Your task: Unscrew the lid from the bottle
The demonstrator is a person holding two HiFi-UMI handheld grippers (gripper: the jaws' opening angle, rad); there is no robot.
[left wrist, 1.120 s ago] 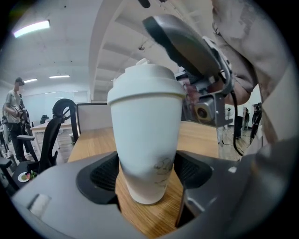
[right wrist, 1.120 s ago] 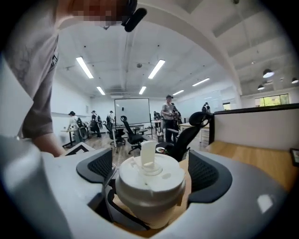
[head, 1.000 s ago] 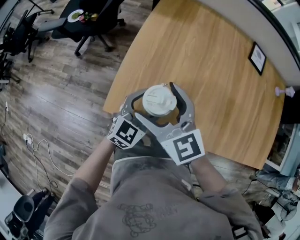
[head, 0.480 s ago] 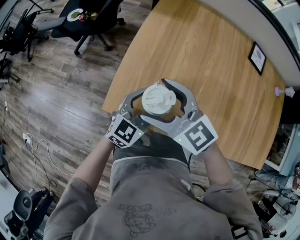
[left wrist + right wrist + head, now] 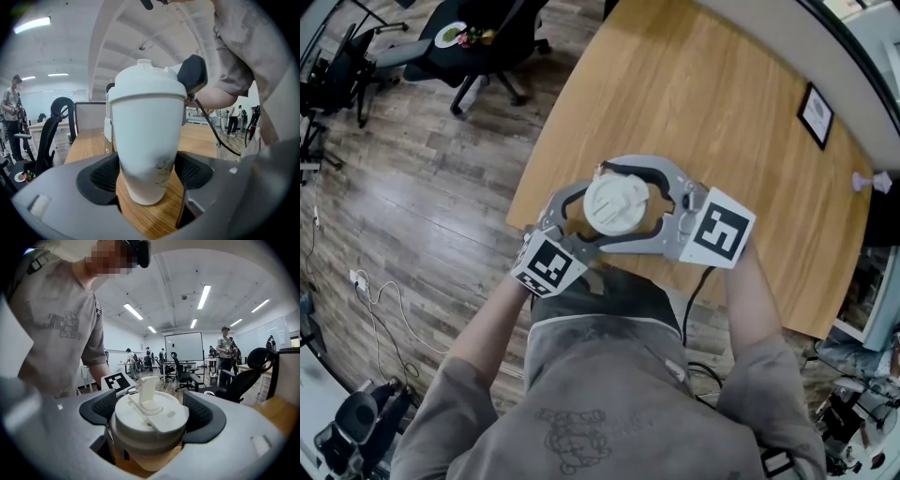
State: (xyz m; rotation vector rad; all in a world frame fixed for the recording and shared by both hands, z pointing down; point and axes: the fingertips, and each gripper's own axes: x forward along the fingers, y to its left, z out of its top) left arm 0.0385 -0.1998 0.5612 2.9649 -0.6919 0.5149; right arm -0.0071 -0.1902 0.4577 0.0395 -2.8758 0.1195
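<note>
The left hand-held gripper (image 5: 147, 172) clamps the white bottle (image 5: 147, 140), upright at the surface's (image 5: 703, 112) near edge. The right hand-held gripper (image 5: 151, 413), jaws just closed in, grips the lid (image 5: 150, 427).

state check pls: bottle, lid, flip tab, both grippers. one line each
bottle: upright on the table, lower body clamped
lid: on the bottle, looks seated, not yet off
flip tab: standing up on the lid
left gripper: shut on the bottle, pads on both sides of its lower body
right gripper: jaws have just been closing, lid between them, pads now on both its sides
</note>
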